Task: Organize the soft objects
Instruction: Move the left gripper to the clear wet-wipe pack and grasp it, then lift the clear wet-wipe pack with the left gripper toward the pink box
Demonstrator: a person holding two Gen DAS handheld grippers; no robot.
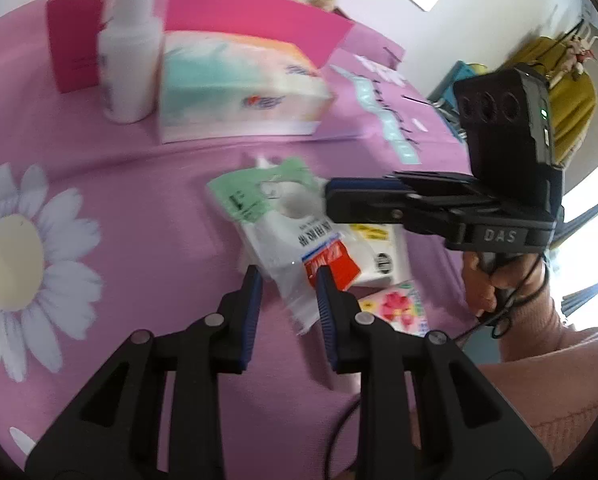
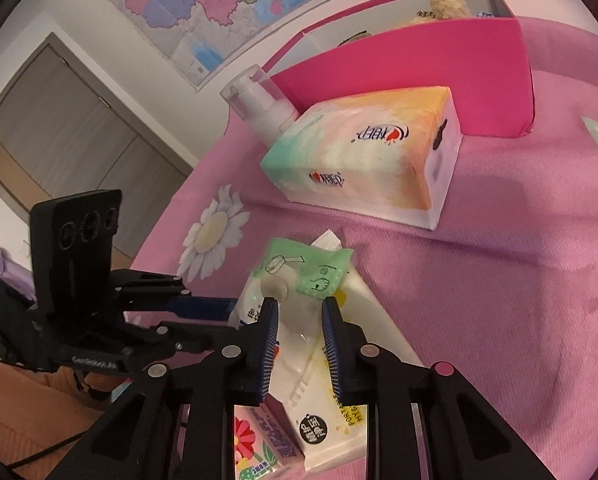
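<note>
A clear plastic pouch (image 1: 283, 236) with a green header card, white contents and a red label lies on the pink cloth. My left gripper (image 1: 289, 284) is shut on its lower, labelled end. In the right wrist view the same pouch (image 2: 311, 268) fills the gap of my right gripper (image 2: 301, 308), whose blue pads press on it just below a white round piece. From the left wrist view the right gripper (image 1: 328, 196) reaches in from the right onto the pouch's green end. The left gripper (image 2: 219, 304) comes in from the left, and its tips are hidden behind the pouch.
Under the pouch lie a white tissue pack (image 2: 339, 412) and a flowered pack (image 2: 259, 444). Behind stand a pastel tissue box (image 1: 239, 84), a white pump bottle (image 1: 127, 52) and an open pink box (image 2: 419, 68) holding a plush toy (image 2: 447, 0). A hand (image 1: 487, 284) grips the right tool.
</note>
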